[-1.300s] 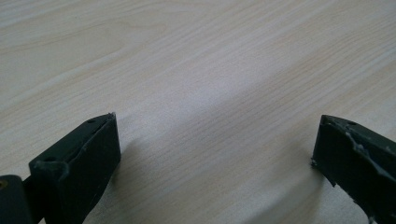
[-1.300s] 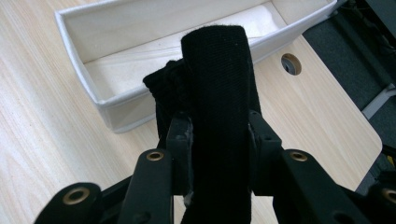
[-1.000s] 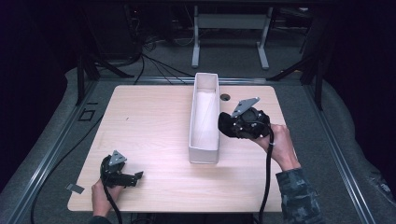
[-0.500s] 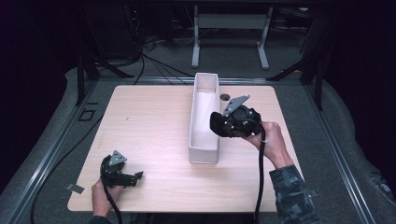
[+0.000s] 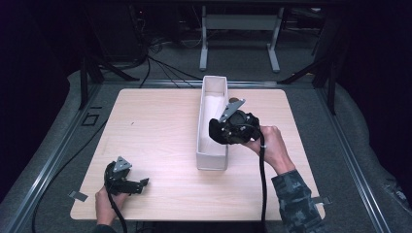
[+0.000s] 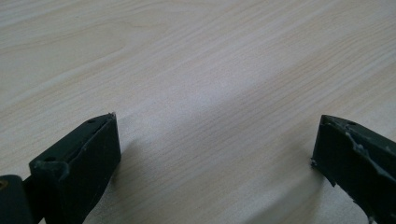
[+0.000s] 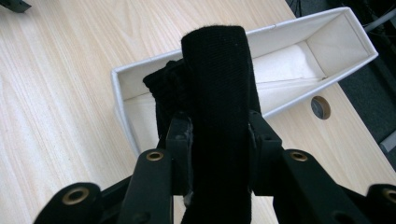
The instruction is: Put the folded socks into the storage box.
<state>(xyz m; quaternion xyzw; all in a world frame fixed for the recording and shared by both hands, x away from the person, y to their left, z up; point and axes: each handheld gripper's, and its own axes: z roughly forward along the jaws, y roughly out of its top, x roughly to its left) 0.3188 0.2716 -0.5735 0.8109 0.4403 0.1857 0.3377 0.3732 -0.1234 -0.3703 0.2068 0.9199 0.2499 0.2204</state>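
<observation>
right claw (image 7: pixel 215 140) clenched on a black cloth (image 7: pixel 215 84) above the white box's (image 5: pixel 214 160) near end, likely to drop it in; left claw (image 6: pixel 215 154) released, resting on the tabletop (image 5: pixel 155 131).

On the pale wooden desk (image 5: pixel 155 136) a long white box (image 5: pixel 212 124) stands lengthwise, running away from the person. The right gripper (image 5: pixel 228 131) hangs over the box's near half, held by a hand in a camouflage sleeve (image 5: pixel 296 199) (its cable trails back toward the desk's edge). The left gripper (image 5: pixel 127 182) rests low at the near left corner, well apart from the box.
</observation>
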